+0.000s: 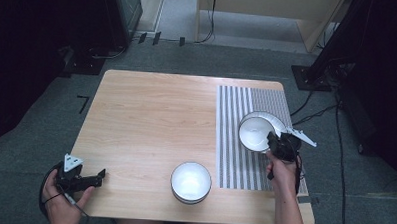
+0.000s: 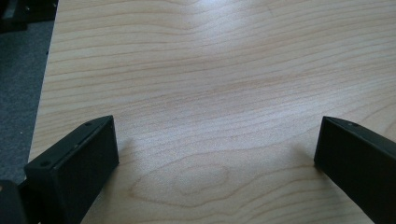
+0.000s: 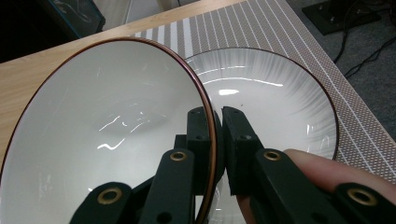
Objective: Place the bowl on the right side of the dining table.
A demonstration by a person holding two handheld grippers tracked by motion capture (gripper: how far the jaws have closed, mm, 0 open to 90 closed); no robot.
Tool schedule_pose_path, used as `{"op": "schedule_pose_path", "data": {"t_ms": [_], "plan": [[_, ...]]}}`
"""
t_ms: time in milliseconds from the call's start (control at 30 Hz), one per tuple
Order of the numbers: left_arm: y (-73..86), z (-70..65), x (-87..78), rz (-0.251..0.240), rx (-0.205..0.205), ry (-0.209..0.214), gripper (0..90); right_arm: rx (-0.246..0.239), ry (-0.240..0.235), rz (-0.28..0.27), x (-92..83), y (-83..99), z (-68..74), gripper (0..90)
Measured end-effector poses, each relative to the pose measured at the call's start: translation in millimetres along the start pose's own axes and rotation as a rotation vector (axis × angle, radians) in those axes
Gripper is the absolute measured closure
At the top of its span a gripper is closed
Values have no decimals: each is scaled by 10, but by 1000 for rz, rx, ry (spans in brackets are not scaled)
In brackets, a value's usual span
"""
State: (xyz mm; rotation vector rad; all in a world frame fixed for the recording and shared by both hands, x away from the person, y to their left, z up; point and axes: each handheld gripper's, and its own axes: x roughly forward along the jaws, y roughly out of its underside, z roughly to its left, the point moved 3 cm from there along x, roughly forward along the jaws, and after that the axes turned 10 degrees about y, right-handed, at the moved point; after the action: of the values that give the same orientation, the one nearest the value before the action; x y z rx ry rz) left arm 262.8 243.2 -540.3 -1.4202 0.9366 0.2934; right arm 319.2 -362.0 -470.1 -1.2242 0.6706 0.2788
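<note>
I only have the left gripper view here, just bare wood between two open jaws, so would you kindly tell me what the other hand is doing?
Observer: The right gripper is shut on the rim of a white bowl, held tilted over a striped mat.
Operator: Thank you. Is anything under that bowl?
Observer: Yes, a white plate with a dark rim lies on the mat right behind it.
Operator: Are there other dishes on the table?
Observer: A second bowl stands upright on the bare wood near the front edge, between the two hands.
Operator: And where is my left gripper?
Observer: The left gripper sits at the table's front left corner, apart from every dish.
</note>
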Motion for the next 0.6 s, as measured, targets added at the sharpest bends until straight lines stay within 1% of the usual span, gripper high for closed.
{"op": "schedule_pose_path", "data": {"t_ms": [600], "plan": [[0, 0, 0, 0, 0, 0, 0, 32, 39, 17, 184, -54, -85, 833]]}}
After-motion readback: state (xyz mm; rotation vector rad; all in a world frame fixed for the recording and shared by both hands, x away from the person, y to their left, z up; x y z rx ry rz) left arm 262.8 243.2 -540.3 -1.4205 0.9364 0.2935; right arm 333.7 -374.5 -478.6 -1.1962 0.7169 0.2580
